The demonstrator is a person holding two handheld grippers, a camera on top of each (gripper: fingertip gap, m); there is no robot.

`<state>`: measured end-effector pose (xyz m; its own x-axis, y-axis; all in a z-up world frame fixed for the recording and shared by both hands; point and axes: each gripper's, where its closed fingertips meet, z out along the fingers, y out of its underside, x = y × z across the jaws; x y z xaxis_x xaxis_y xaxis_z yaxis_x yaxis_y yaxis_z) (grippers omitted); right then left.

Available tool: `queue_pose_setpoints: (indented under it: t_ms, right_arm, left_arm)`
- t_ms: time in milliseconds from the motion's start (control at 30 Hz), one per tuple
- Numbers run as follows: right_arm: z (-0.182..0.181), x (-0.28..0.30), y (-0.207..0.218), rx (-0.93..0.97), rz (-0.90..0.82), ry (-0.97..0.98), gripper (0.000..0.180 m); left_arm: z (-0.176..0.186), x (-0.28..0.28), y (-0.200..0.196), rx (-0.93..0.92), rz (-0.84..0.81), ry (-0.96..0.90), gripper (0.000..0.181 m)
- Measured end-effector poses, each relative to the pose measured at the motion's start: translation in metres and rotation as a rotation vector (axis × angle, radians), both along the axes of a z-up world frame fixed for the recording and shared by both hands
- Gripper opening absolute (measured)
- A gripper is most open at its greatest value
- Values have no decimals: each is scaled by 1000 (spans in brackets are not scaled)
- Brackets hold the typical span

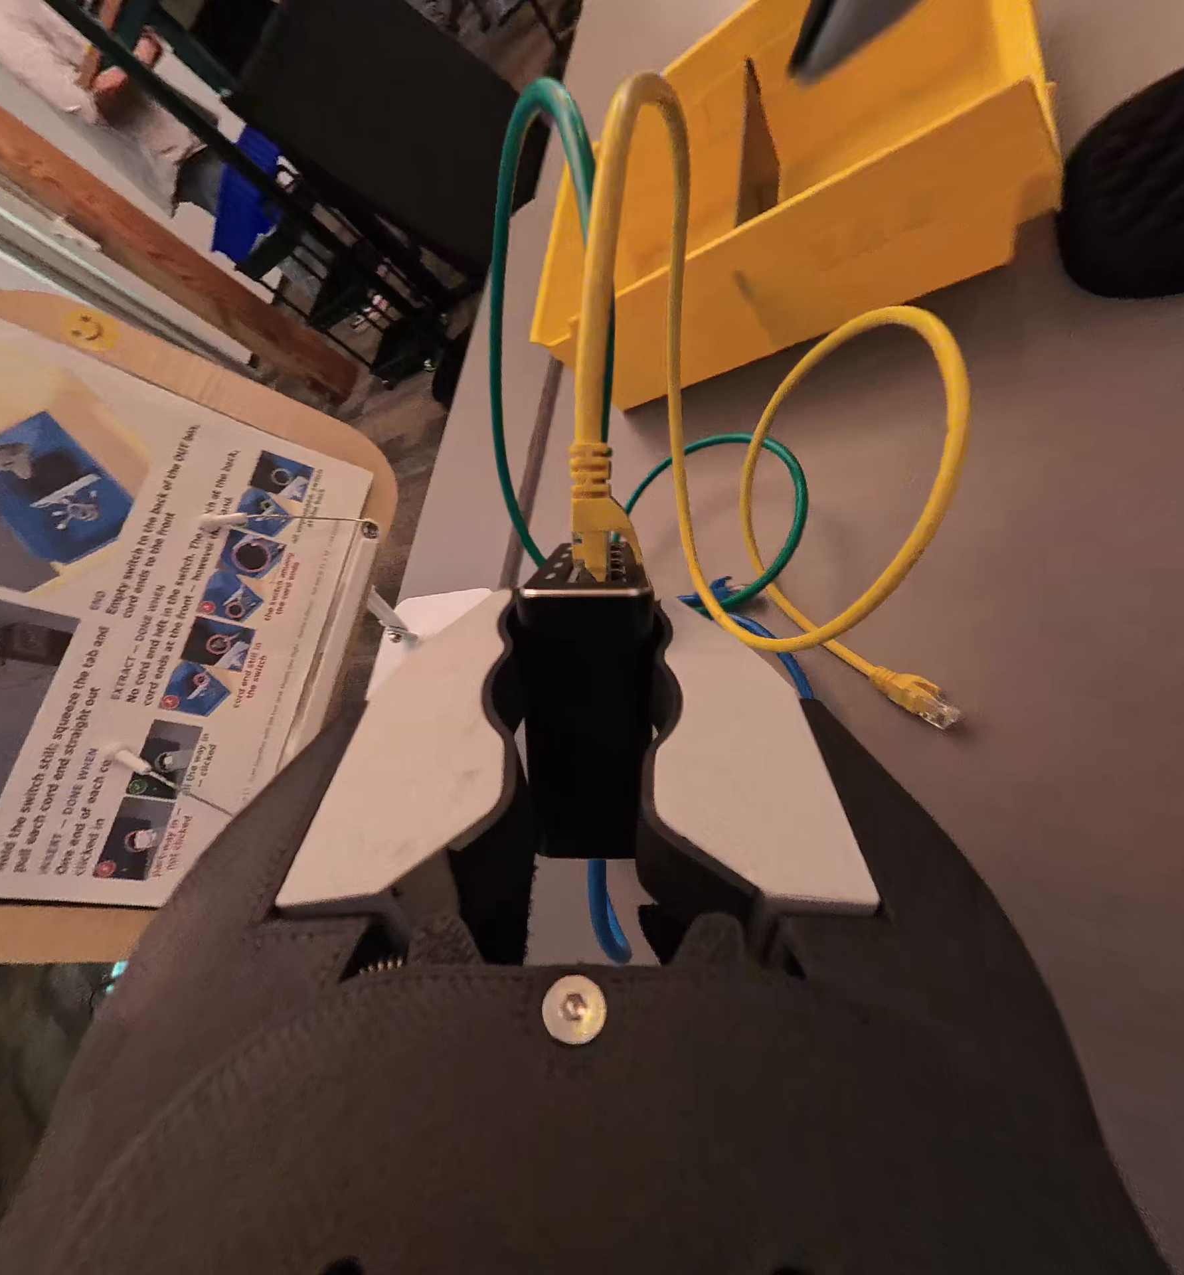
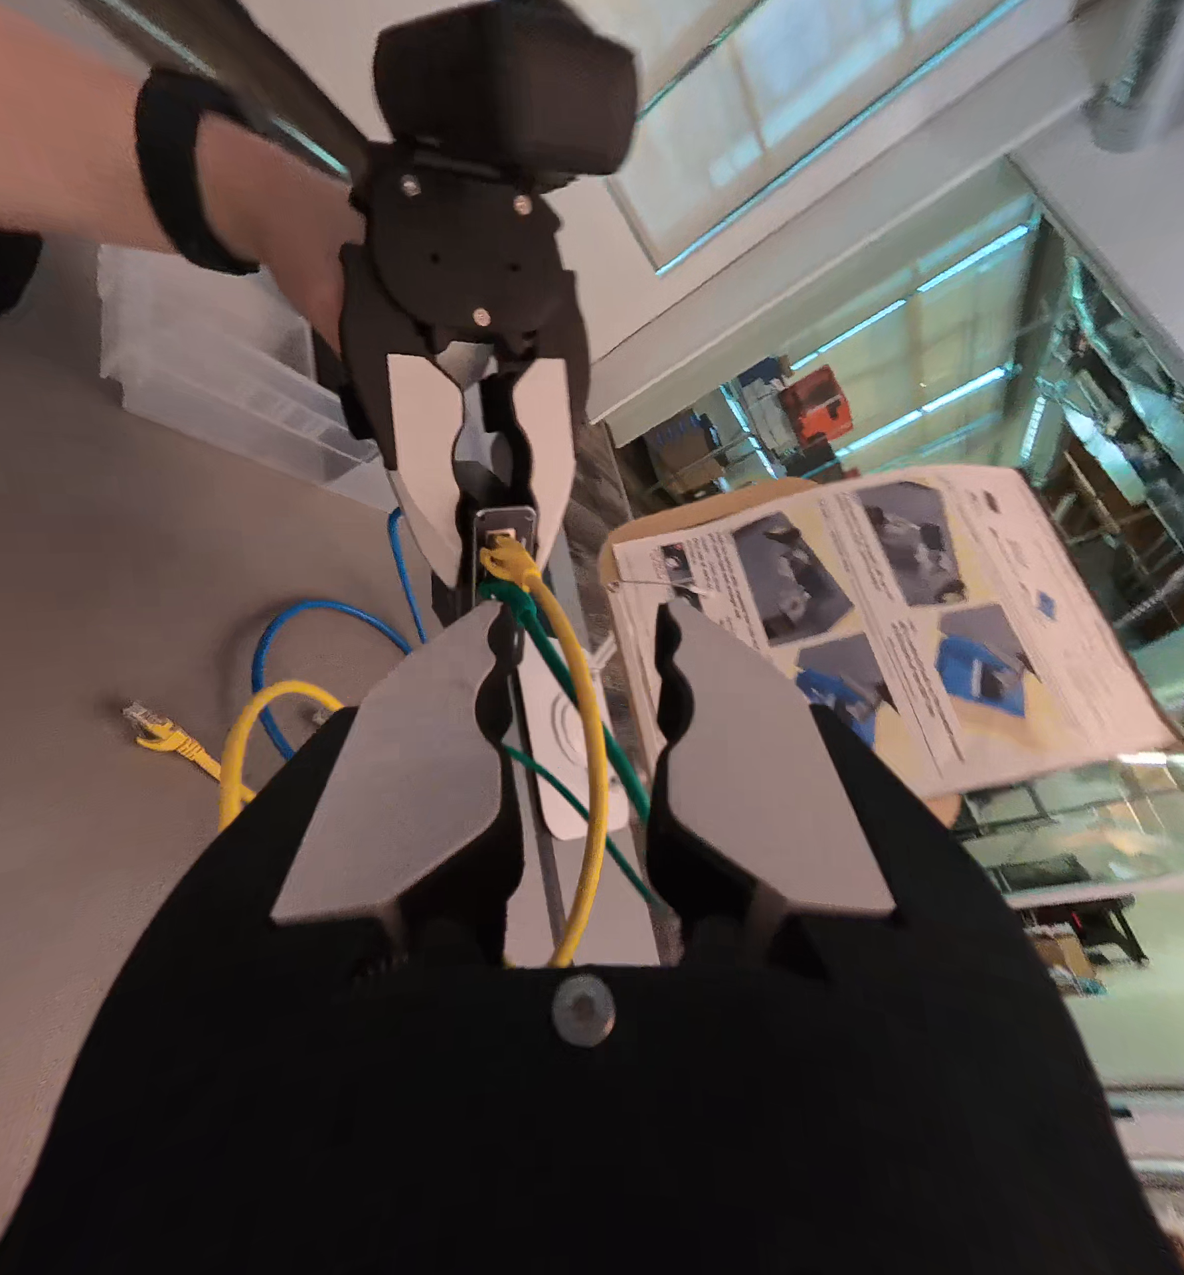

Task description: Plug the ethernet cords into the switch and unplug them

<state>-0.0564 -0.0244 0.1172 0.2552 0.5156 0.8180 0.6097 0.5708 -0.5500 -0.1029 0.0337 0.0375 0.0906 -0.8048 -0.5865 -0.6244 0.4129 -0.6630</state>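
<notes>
My left gripper (image 1: 582,610) is shut on the black switch (image 1: 585,724) and holds it above the grey table, ports facing away. A yellow cord (image 1: 592,497) and a green cord (image 1: 506,386) are plugged into it and arch upward. The yellow cord's other plug (image 1: 920,697) lies loose on the table. A blue cord (image 1: 606,917) lies under the switch. In the right wrist view my right gripper (image 2: 578,610) is open, close in front of the switch (image 2: 506,521). The yellow cord (image 2: 592,724) and the green cord (image 2: 561,683) run between its fingers without being gripped.
A yellow bin (image 1: 851,228) stands behind the cords, with a dark rounded object (image 1: 1154,193) to its right. A printed instruction sheet on a board (image 1: 147,621) stands left of the table edge. A clear plastic box (image 2: 216,372) sits beyond the person's wrist (image 2: 92,172). Some 11 cm of space lies between my two pairs of fingers.
</notes>
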Motion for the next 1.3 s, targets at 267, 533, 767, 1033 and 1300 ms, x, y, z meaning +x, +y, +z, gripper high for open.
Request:
queue_pose_setpoints:
  t_ms: [267, 533, 767, 1033, 1300]
  right_arm:
    - [-67, -24, 23, -41, -27, -230, 38]
    - [-64, -35, -36, -129, 191, -240, 24]
    - [-73, -42, 0, 214, 65, -288, 37]
    - [-88, -72, 16, 566, -30, -355, 61]
    - [-92, -71, 37, 708, -147, -307, 59]
  left_arm:
    - [-21, -2, -15, -149, -92, 110, 32]
    - [-1, -11, -18, -529, -40, -36, 32]
    - [15, -23, -26, -865, -93, -185, 32]
    - [13, -11, -8, -1292, -65, -403, 33]
    - [25, -15, 10, -1509, -123, -633, 33]
